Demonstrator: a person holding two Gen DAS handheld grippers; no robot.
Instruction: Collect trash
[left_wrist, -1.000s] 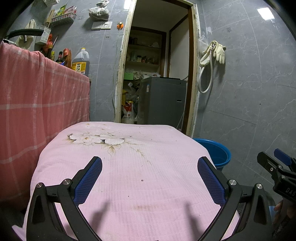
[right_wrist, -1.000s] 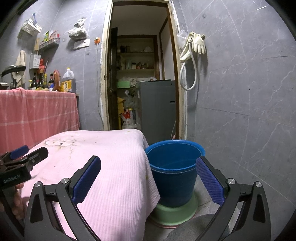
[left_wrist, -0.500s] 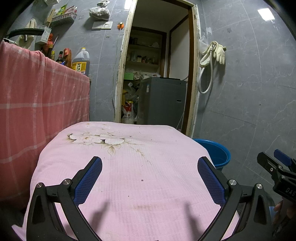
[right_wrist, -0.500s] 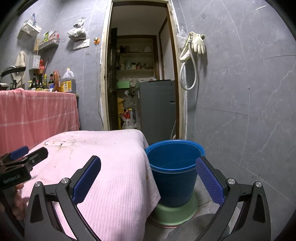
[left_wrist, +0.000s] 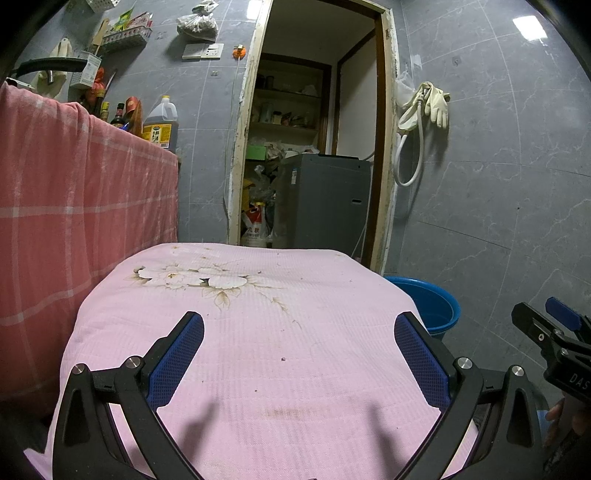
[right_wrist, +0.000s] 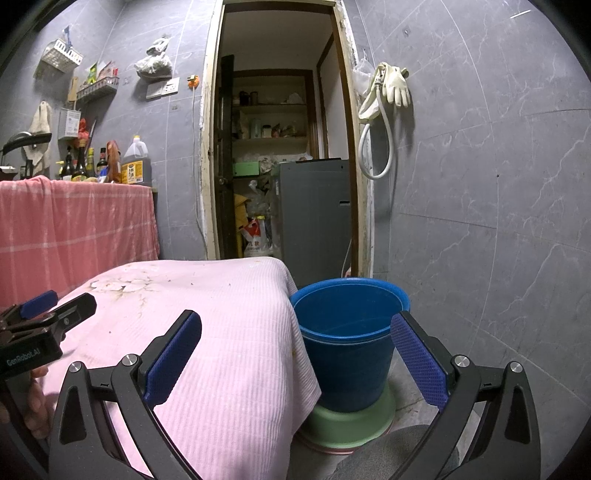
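Blue bucket (right_wrist: 349, 347) sits on green basin (right_wrist: 351, 421).

"GenRobot.AI" on the left tool (right_wrist: 55, 314); "DAS" on the right tool (left_wrist: 550, 325).

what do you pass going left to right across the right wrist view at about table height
red checked cloth → pink cloth → blue bucket → grey tiled wall
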